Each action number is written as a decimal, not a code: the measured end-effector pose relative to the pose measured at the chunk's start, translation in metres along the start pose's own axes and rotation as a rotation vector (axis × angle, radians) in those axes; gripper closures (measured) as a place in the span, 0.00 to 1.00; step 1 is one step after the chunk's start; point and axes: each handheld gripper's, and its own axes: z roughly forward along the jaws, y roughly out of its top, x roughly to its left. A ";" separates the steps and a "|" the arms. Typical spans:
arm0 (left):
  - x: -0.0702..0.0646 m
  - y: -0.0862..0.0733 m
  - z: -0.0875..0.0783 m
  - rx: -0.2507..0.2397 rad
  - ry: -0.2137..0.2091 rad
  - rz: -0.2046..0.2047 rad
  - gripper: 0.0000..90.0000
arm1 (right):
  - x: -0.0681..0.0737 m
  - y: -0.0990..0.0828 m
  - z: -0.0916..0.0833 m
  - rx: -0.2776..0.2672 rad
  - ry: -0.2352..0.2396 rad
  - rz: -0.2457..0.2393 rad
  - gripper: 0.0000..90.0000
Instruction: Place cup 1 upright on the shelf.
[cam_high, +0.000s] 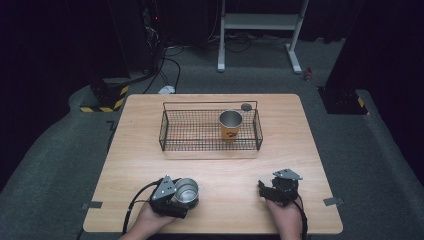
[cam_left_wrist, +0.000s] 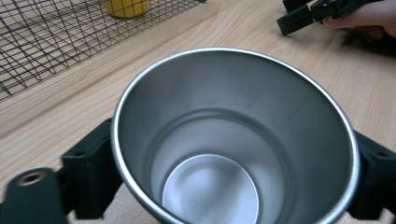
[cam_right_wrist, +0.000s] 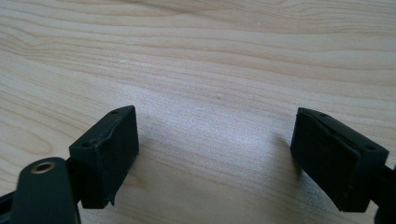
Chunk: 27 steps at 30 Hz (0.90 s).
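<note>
Holding a steel cup (cam_high: 186, 192) at the near left of the desk (cam_high: 215, 172), we have our left gripper (cam_high: 176, 196) clamped on it, a black jaw pressed to each side of its wall. Its mouth faces up and its long axis looks upright or nearly so; we cannot tell whether its base is on the wood. Our right gripper (cam_high: 266, 190) rests at the near right with its jaws spread wide on nothing but bare desk. We judge this the carrying step: a wire basket (cam_high: 210, 142) well beyond already holds a yellow cup (cam_high: 230, 125) at its right end. The next move likely calls for lifting clear of the basket's rim and setting down in the bare left part.
</note>
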 end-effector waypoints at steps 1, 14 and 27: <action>-0.001 0.000 0.000 -0.004 0.005 0.002 0.17 | 0.000 0.000 0.000 0.000 -0.001 0.000 0.17; 0.004 0.004 -0.012 -0.052 0.011 -0.017 0.21 | 0.000 0.000 0.000 0.000 -0.002 0.002 0.17; 0.012 0.006 -0.024 -0.085 0.054 -0.035 0.21 | 0.000 0.000 0.000 0.000 -0.002 0.002 0.17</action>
